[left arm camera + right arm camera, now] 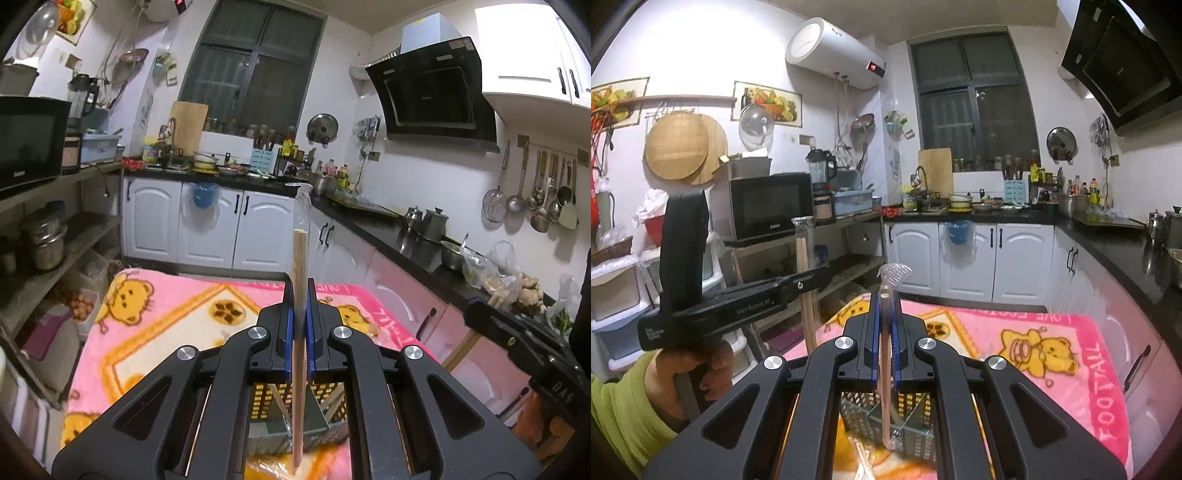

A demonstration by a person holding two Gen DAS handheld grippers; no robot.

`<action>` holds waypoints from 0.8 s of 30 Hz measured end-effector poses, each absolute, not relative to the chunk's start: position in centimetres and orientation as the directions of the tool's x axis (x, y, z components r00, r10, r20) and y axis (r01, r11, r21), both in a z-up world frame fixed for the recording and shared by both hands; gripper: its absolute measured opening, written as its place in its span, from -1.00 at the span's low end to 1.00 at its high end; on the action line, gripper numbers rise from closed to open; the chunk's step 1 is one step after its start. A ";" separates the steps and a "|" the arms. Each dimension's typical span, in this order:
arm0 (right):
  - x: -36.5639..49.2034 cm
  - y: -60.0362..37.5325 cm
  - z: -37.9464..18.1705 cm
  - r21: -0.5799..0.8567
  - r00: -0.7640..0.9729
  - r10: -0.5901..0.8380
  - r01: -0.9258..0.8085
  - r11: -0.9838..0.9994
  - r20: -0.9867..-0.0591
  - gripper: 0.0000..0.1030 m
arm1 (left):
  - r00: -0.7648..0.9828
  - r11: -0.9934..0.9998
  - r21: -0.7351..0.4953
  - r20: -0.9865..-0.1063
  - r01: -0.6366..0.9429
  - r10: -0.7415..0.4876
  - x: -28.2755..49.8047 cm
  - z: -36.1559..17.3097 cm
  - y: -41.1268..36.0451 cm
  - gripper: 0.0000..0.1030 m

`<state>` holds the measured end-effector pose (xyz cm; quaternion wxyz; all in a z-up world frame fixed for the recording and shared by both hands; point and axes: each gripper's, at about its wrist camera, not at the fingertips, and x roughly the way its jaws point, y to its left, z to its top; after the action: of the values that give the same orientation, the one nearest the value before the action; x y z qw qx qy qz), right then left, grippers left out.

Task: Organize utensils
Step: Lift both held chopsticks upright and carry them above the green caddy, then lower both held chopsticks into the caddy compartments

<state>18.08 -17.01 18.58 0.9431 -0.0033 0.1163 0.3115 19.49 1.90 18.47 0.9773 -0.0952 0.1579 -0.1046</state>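
Pink fleece with yellow bears, a blanket [155, 325], covers the bench under both tools. From the left wrist view, the left gripper [299, 328] is clamped tight on a plastic-wrapped pair of chopsticks [300, 266] that stands nearly upright between the blue pads, its wrapper tip reaching toward twelve o'clock. Through the gap in the frame at six o'clock sits a perforated metal utensil holder [321, 406], apparently divided inside, with what look like a few sticks leaning in it. The other tool's black body shows at four o'clock.

From the right wrist view, the right gripper [885, 332] is likewise closed on a second wrapped chopstick pair [886, 354], upright, with crumpled plastic at the top. At six o'clock the same mesh holder [908, 417] lies just below; the lower end of this pair hangs over it, and I cannot tell whether it touches. More wrapped sticks lie loose on the blanket at about seven o'clock. At nine o'clock a hand [683, 373] in a green sleeve carries the left gripper with its own pair.

The step in hand seems to be sorting both pairs into the holder. To do it well, keep each pair vertical, centre its lower end over an open compartment, lower until it is well inside, then release; the slick wrapper could slip.
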 end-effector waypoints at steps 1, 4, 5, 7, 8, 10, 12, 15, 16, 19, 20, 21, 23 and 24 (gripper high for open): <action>18.3 -17.1 18.9 0.065 0.786 0.581 -0.582 0.811 -0.212 -0.90 | 0.930 0.961 -0.217 -0.286 0.173 -0.231 19.8 18.6 1.9 -0.95; 18.9 -17.4 19.4 0.071 0.795 0.572 -0.571 0.818 -0.202 -0.90 | 0.935 0.962 -0.217 -0.279 0.163 -0.222 20.4 18.8 2.0 -0.95; 19.2 -17.5 19.5 0.073 0.799 0.568 -0.566 0.821 -0.198 -0.90 | 0.937 0.964 -0.216 -0.276 0.159 -0.216 20.5 18.8 2.1 -0.95; 19.7 -17.6 19.6 0.072 0.804 0.561 -0.559 0.826 -0.197 -0.90 | 0.943 0.967 -0.210 -0.269 0.142 -0.197 20.9 18.7 2.3 -0.95; 20.0 -17.6 19.7 0.072 0.808 0.556 -0.553 0.830 -0.197 -0.90 | 0.946 0.969 -0.209 -0.266 0.133 -0.187 21.1 18.5 2.4 -0.95; 20.8 -17.6 19.6 0.075 0.812 0.548 -0.545 0.835 -0.202 -0.90 | 0.949 0.972 -0.204 -0.267 0.114 -0.167 21.6 18.2 2.8 -0.95; 21.5 -17.4 19.5 0.076 0.815 0.540 -0.537 0.840 -0.209 -0.90 | 0.950 0.973 -0.209 -0.272 0.099 -0.155 22.1 17.8 3.1 -0.95; 22.6 -17.1 19.0 0.079 0.821 0.525 -0.521 0.850 -0.226 -0.90 | 0.948 0.972 -0.220 -0.284 0.085 -0.147 22.9 17.0 3.6 -0.95; 23.2 -16.9 18.8 0.078 0.822 0.518 -0.515 0.853 -0.235 -0.90 | 0.947 0.972 -0.222 -0.286 0.081 -0.144 23.1 16.7 3.7 -0.95; 24.2 -16.5 17.9 0.083 0.823 0.508 -0.505 0.859 -0.254 -0.90 | 0.947 0.975 -0.211 -0.293 0.073 -0.135 23.7 15.9 3.6 -0.95; 24.5 -16.4 17.6 0.087 0.822 0.506 -0.502 0.860 -0.261 -0.90 | 0.945 0.975 -0.208 -0.297 0.075 -0.136 23.9 15.6 3.5 -0.95; 24.8 -16.3 17.3 0.091 0.821 0.505 -0.500 0.861 -0.267 -0.90 | 0.944 0.975 -0.207 -0.301 0.074 -0.136 24.0 15.3 3.4 -0.95; 25.4 -16.1 16.6 0.099 0.817 0.503 -0.497 0.862 -0.281 -0.90 | 0.939 0.976 -0.205 -0.313 0.077 -0.140 24.5 14.7 3.3 -0.95; 25.6 -16.0 16.3 0.101 0.815 0.502 -0.495 0.863 -0.290 -0.90 | 0.936 0.975 -0.206 -0.321 0.079 -0.143 24.7 14.3 3.2 -0.95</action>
<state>25.62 -15.99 16.32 0.9526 0.0103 0.1549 0.2617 24.73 3.21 14.30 0.9793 -0.0951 0.1693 -0.0568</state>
